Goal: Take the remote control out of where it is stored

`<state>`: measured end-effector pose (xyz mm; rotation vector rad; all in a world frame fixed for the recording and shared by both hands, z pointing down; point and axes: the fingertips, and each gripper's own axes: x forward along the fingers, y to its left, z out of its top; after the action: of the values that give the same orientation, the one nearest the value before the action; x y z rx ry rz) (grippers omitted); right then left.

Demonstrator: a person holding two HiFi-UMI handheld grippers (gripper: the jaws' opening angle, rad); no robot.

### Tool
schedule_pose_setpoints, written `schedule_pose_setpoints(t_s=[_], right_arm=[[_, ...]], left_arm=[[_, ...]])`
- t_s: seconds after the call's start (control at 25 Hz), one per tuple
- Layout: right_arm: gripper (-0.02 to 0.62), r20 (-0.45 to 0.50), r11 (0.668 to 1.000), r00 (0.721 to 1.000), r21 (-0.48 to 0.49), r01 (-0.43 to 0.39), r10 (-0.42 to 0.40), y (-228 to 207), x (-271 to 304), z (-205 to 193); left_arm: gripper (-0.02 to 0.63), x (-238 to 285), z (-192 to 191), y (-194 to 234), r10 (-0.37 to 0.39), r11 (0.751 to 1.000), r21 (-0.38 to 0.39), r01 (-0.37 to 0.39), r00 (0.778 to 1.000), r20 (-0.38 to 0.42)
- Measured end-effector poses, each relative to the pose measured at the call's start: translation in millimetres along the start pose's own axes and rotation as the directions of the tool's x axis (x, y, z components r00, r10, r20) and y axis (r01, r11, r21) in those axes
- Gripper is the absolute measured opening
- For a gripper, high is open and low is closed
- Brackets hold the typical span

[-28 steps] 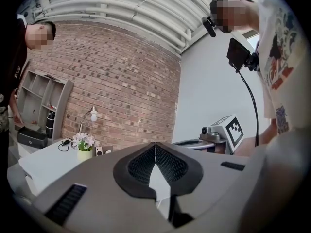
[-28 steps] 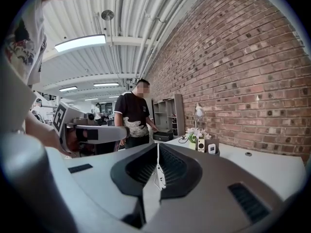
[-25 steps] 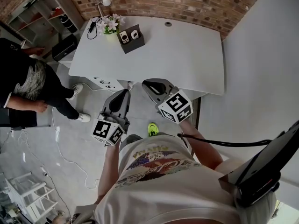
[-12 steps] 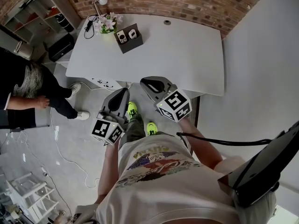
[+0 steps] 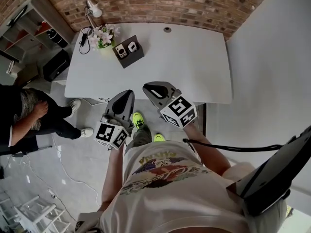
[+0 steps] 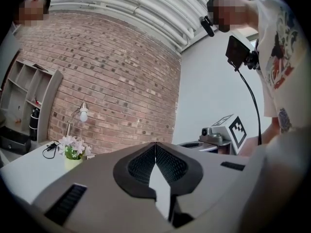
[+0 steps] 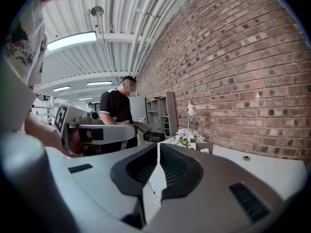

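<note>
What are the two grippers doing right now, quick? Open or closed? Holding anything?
Left gripper: closed, holding nothing.
Right gripper: closed, holding nothing.

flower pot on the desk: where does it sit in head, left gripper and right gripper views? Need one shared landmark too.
Head view: flower pot upper left, at the white desk's far left corner, beside the dark holder.
Left gripper view: lower left.
Right gripper view: just right of centre.
Shared landmark: the desk lamp next to it, in all three views.
</note>
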<state>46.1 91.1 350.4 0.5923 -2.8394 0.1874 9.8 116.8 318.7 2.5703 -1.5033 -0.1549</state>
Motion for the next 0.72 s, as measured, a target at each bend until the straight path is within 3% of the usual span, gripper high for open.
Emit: schedule_pose_setpoints(t_s=[0.72], right_arm=[[0.006,-0.073,0.997,0.995,0.026,0.072,-0.070,-59.4,116.6,21.5]], left_arm=[[0.006,59.5,20.0,114.3,-0.137,0.990,-0.032,0.137,0.991,0.010]])
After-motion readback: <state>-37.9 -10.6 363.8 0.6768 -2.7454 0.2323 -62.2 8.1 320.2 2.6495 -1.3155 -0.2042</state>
